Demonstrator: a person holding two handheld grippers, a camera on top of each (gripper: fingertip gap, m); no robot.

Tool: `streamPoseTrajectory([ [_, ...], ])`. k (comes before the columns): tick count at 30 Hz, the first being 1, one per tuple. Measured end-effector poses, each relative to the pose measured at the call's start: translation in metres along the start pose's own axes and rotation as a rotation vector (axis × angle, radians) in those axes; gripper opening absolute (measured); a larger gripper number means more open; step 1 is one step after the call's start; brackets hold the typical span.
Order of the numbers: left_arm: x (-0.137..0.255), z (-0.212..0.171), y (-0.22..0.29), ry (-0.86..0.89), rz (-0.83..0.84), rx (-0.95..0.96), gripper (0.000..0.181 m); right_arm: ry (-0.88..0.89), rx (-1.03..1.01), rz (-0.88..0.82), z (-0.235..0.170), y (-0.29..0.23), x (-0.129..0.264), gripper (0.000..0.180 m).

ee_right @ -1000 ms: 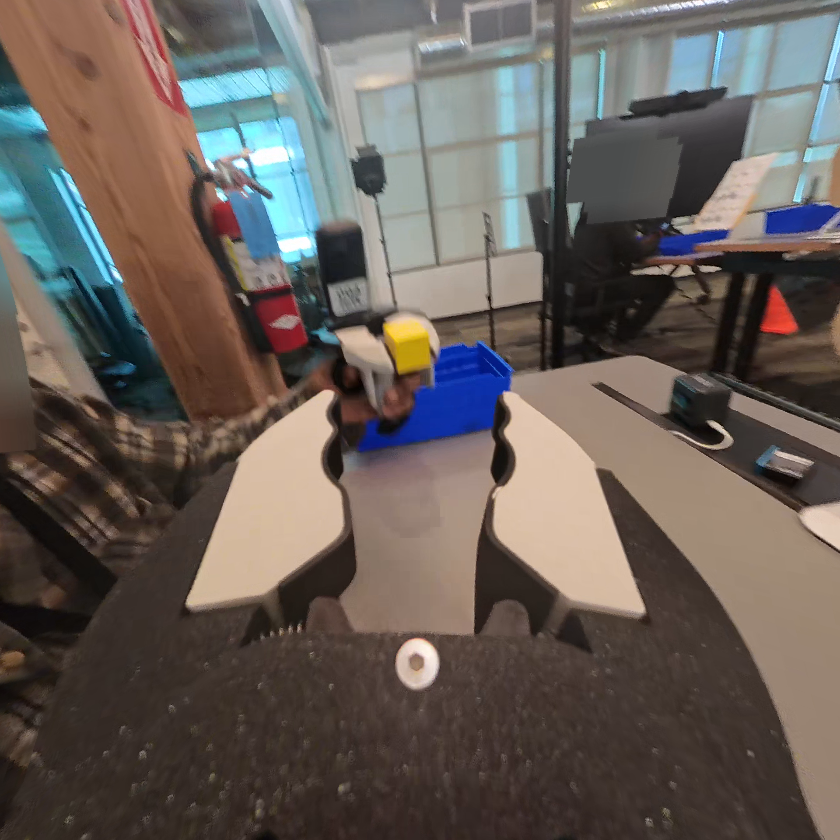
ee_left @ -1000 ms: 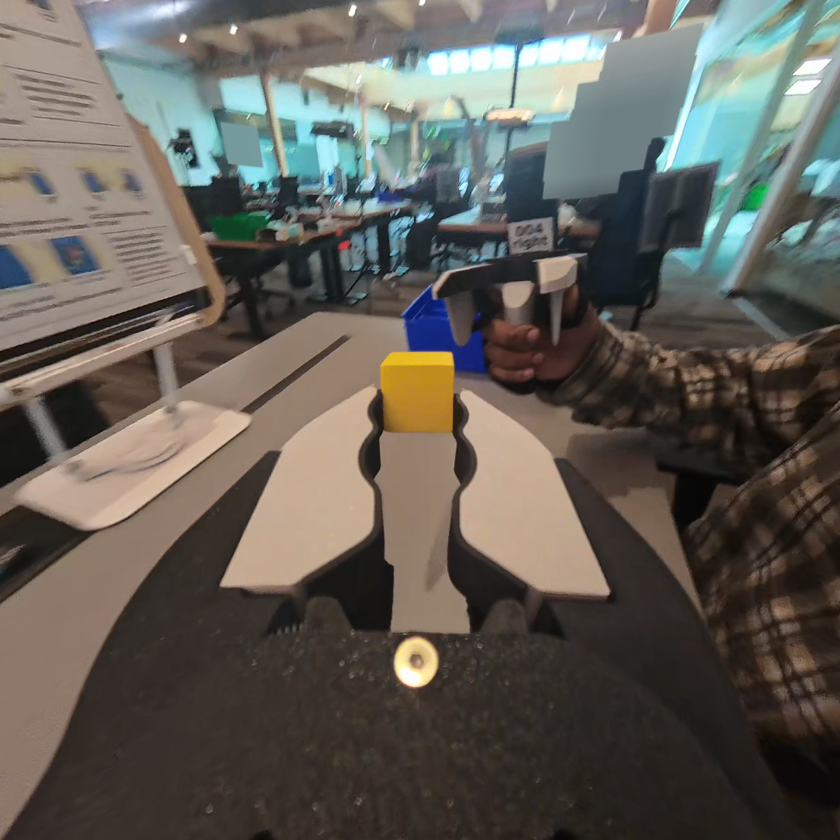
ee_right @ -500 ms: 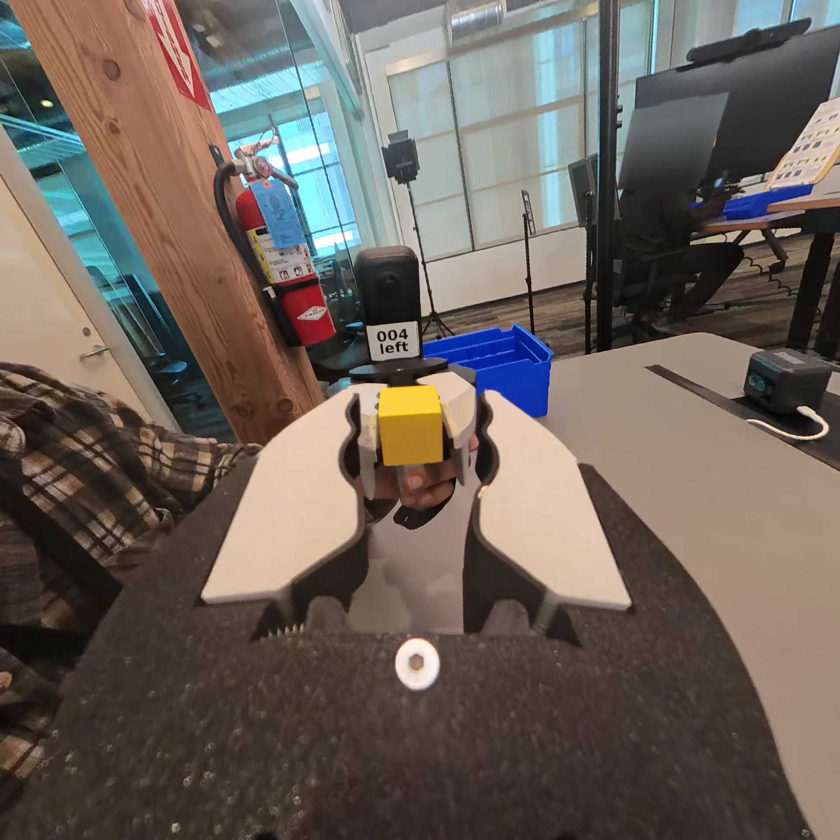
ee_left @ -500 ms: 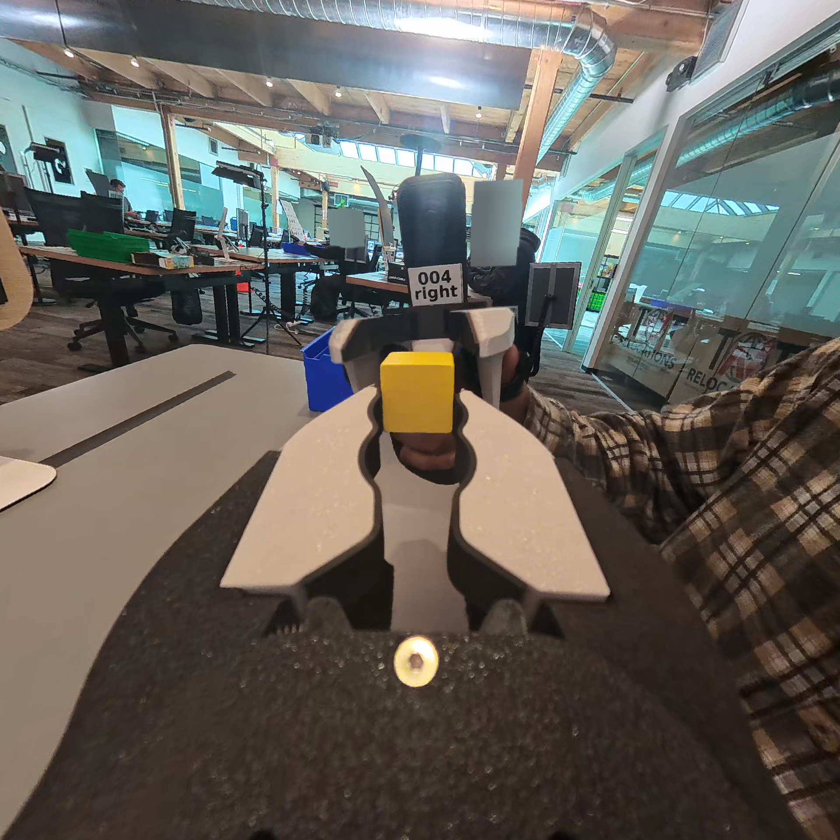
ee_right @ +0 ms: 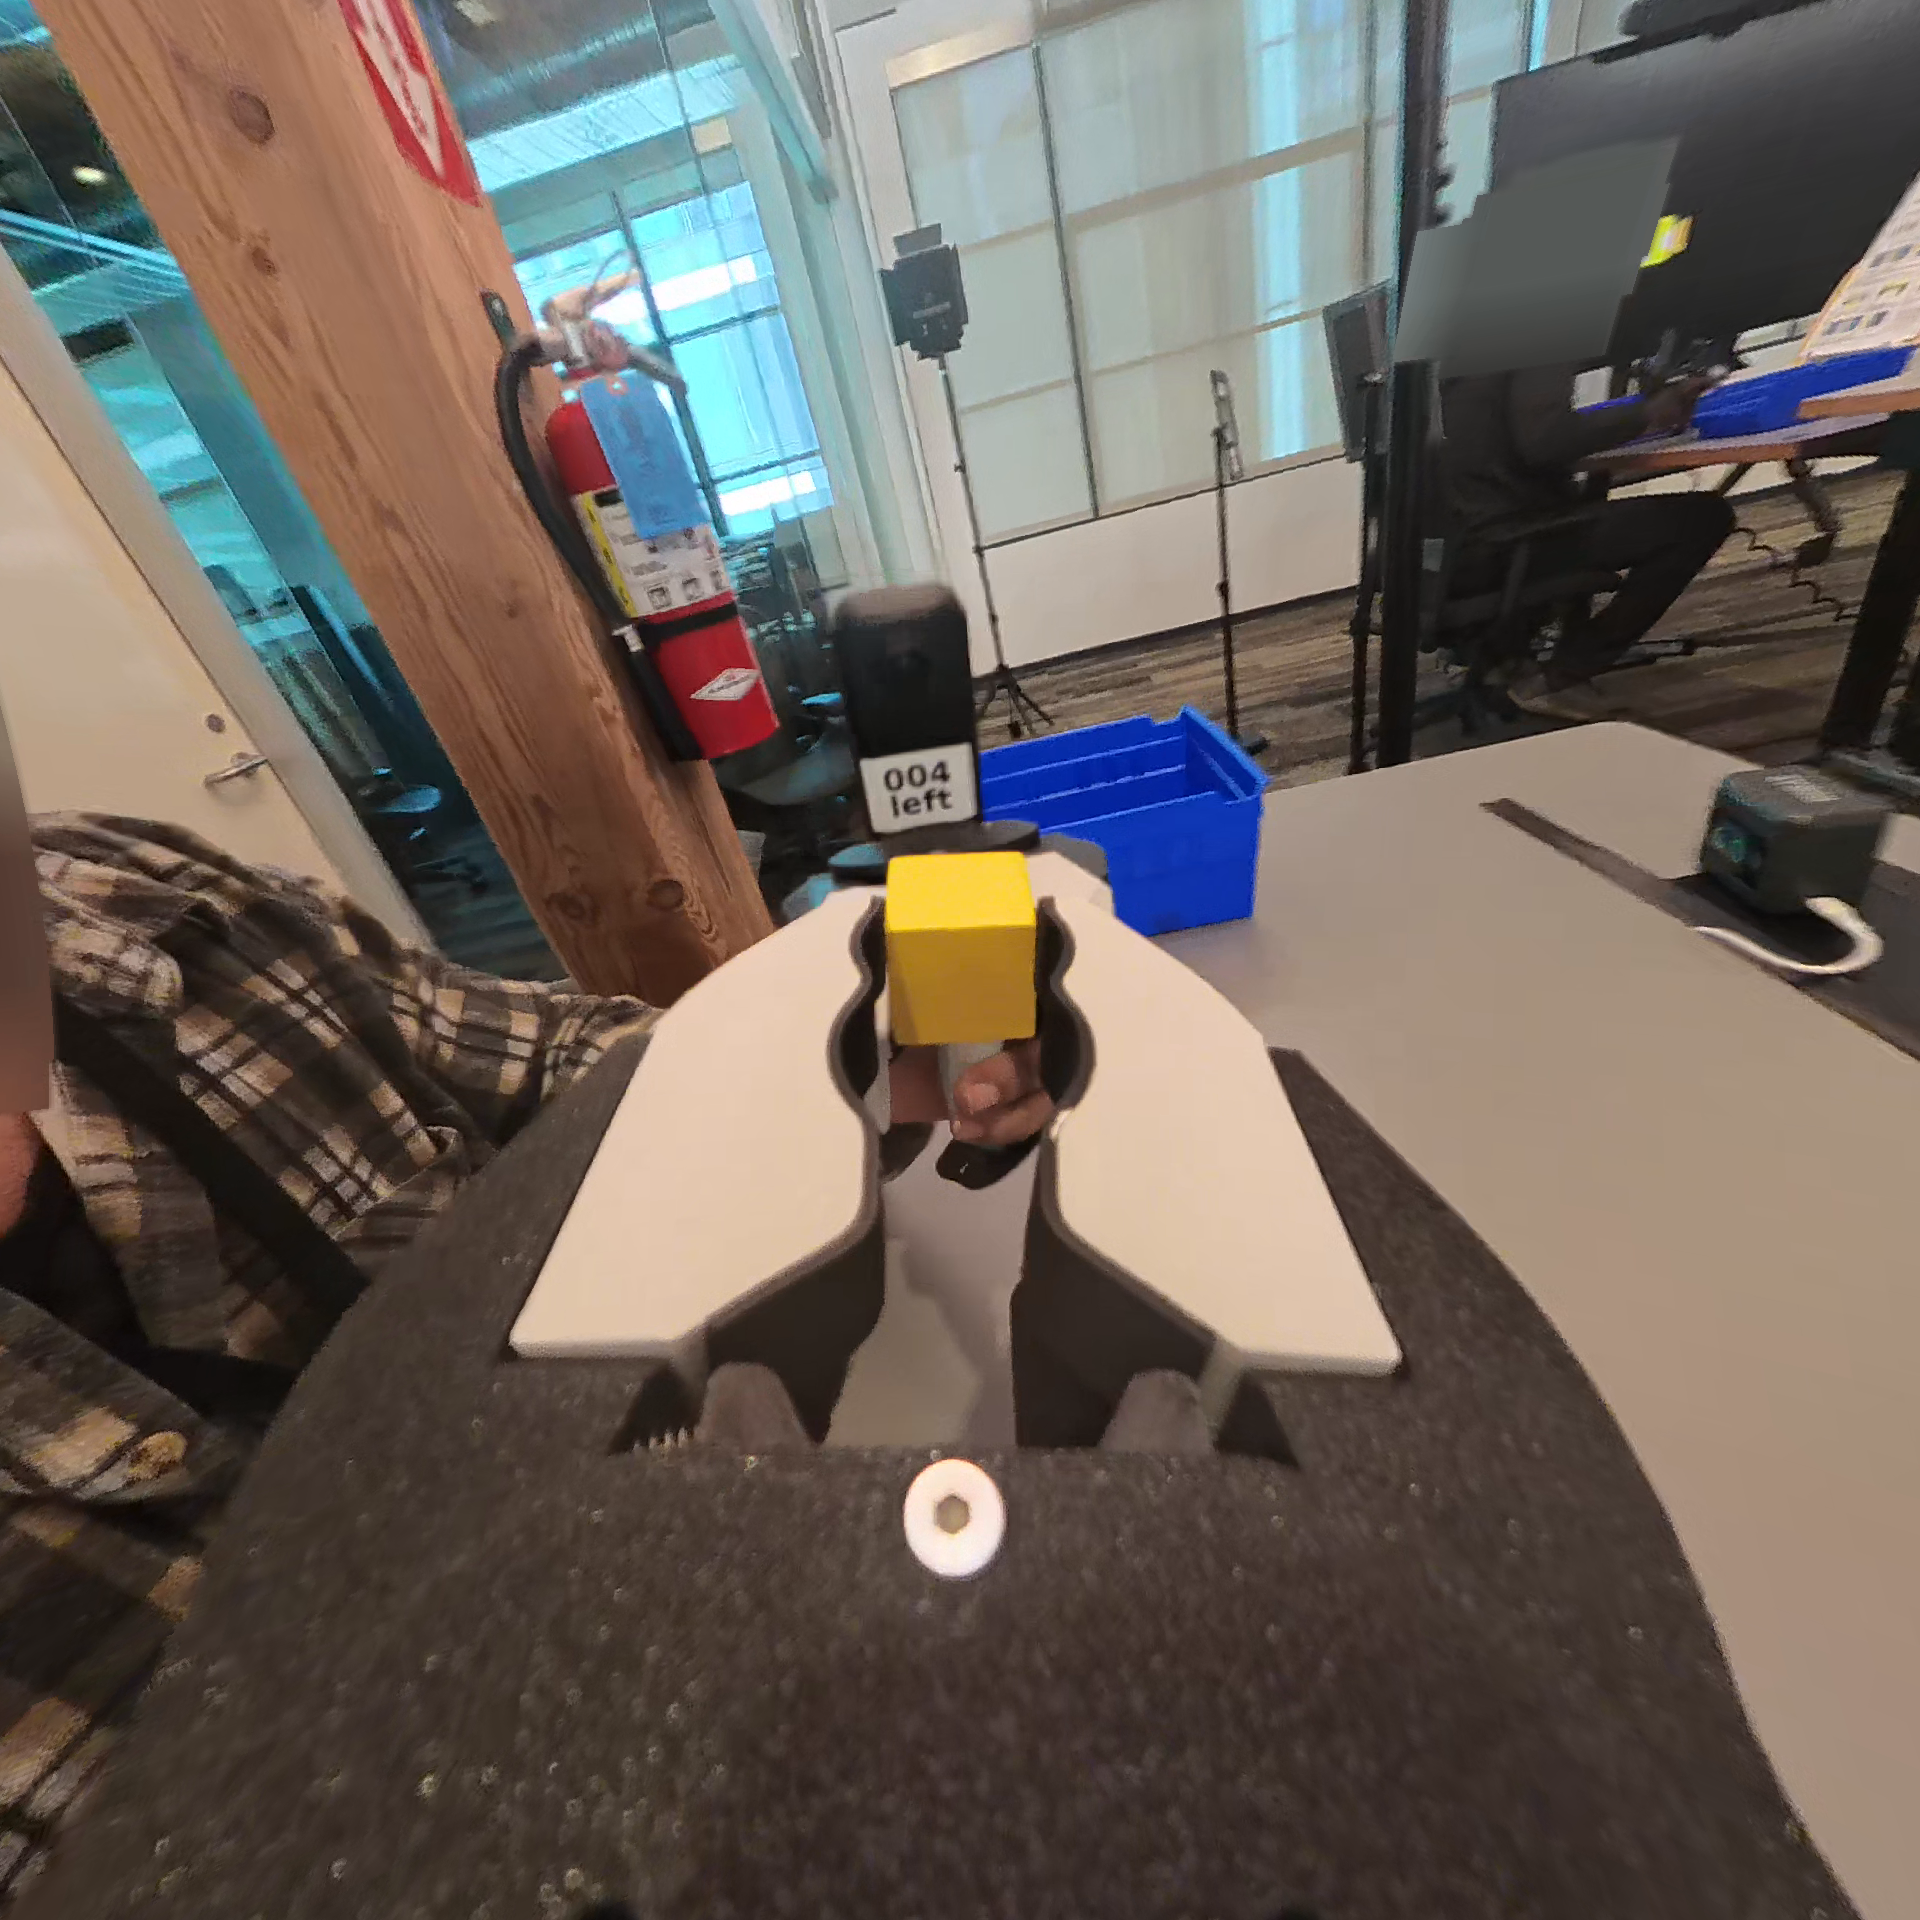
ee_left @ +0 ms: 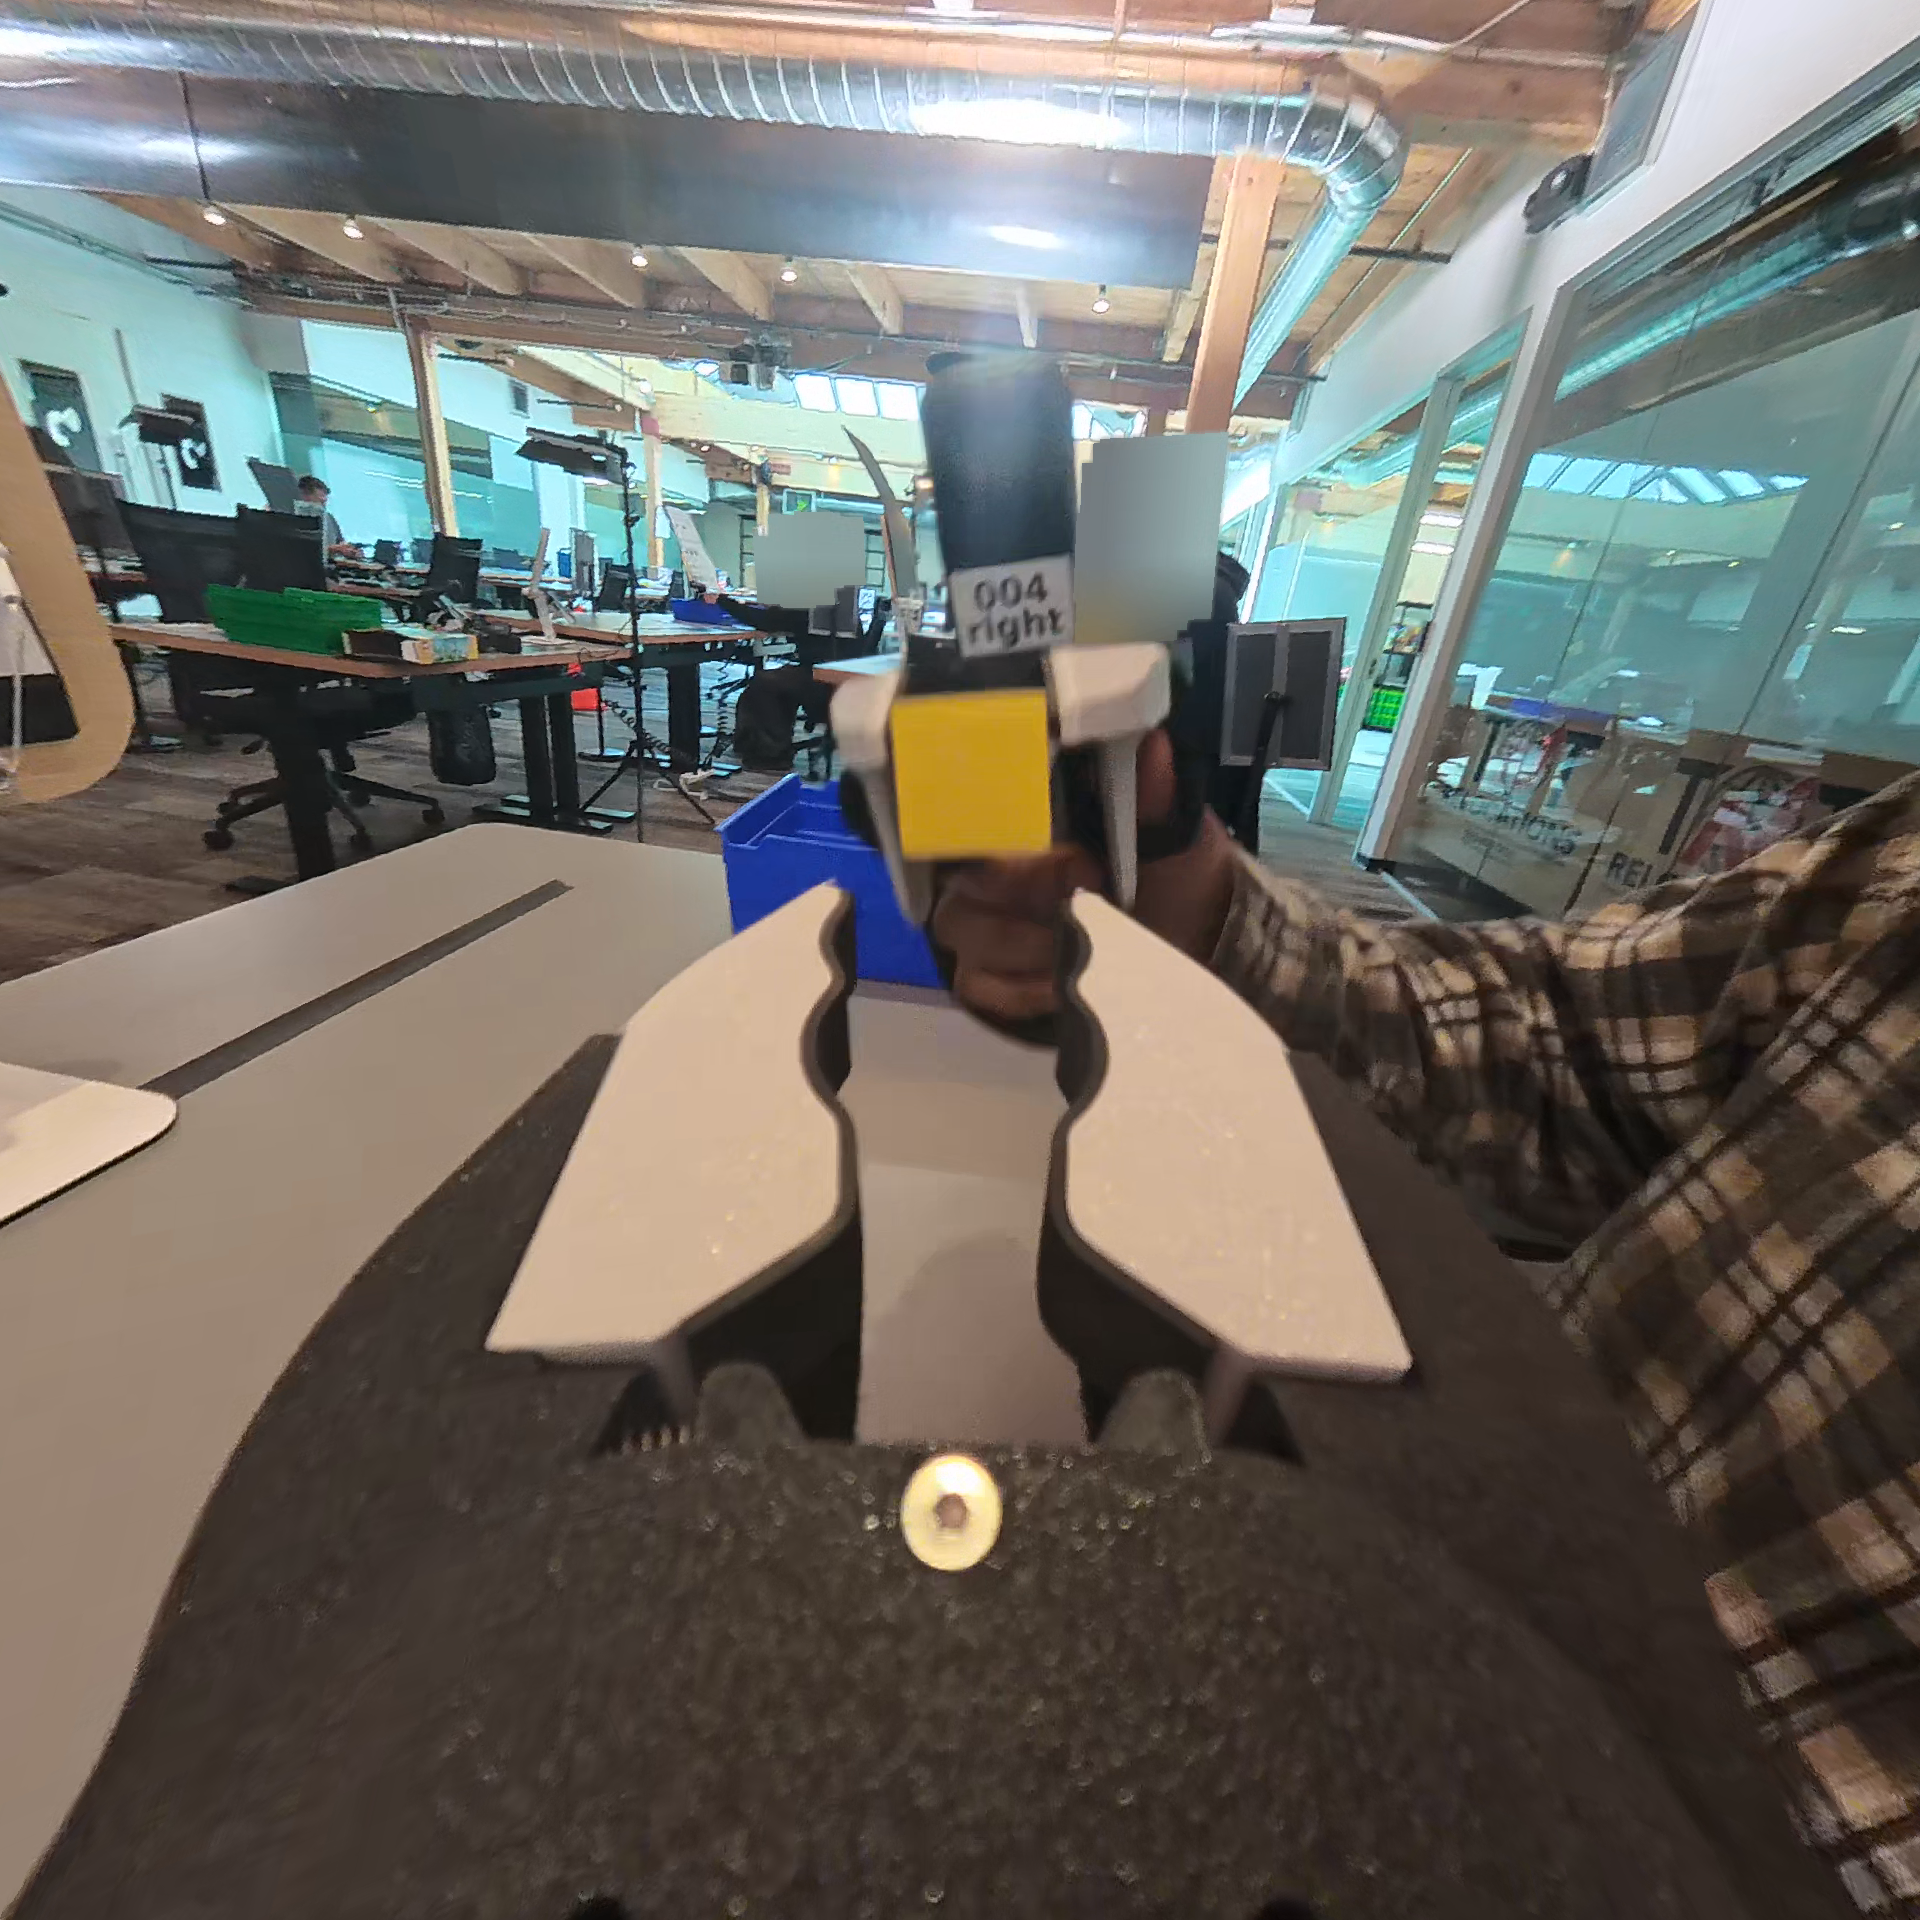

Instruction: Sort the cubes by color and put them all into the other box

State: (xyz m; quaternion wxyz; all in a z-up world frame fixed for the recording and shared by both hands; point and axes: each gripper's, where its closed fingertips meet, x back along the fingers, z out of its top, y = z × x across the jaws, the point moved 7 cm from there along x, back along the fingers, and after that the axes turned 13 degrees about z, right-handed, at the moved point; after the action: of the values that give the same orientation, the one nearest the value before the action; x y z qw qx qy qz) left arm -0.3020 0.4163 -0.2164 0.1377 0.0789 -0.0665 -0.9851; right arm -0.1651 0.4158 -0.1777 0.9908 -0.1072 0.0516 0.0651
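Note:
A yellow cube point(ee_right: 961, 945) sits clamped between the fingertips of my right gripper point(ee_right: 961, 940), held in the air above the grey table point(ee_right: 1507, 1039). In the left wrist view the same cube point(ee_left: 971, 774) shows in the right gripper point(ee_left: 997, 831), just beyond my left gripper point(ee_left: 956, 909). My left gripper is open and empty, and its fingers stand a little short of the cube. A blue box point(ee_right: 1143, 821) stands on the table's far edge behind the grippers; it also shows in the left wrist view point(ee_left: 790, 862). Its inside is mostly hidden.
A white stand base point(ee_left: 62, 1132) lies at the table's left. A small dark device with a white cable point(ee_right: 1787, 842) sits at the right by a black strip. A wooden pillar with a red fire extinguisher point(ee_right: 675, 623) stands behind. Plaid sleeves point(ee_left: 1610, 1091) flank the grippers.
The two grippers came together face to face. The yellow cube went from my left gripper to my right: the right shut on it, the left opened and drew back slightly.

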Motion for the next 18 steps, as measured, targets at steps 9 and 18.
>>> streamPoseTrajectory([
  [9,0.001,-0.023,-0.006,-0.076,0.032,-0.009,0.039,-0.252,0.025,-0.8,0.072,-0.013,0.229,0.027],
  [18,-0.005,-0.035,-0.01,-0.124,0.041,0.016,0.036,-0.422,-0.416,-1.376,-0.014,0.004,0.428,0.027],
])
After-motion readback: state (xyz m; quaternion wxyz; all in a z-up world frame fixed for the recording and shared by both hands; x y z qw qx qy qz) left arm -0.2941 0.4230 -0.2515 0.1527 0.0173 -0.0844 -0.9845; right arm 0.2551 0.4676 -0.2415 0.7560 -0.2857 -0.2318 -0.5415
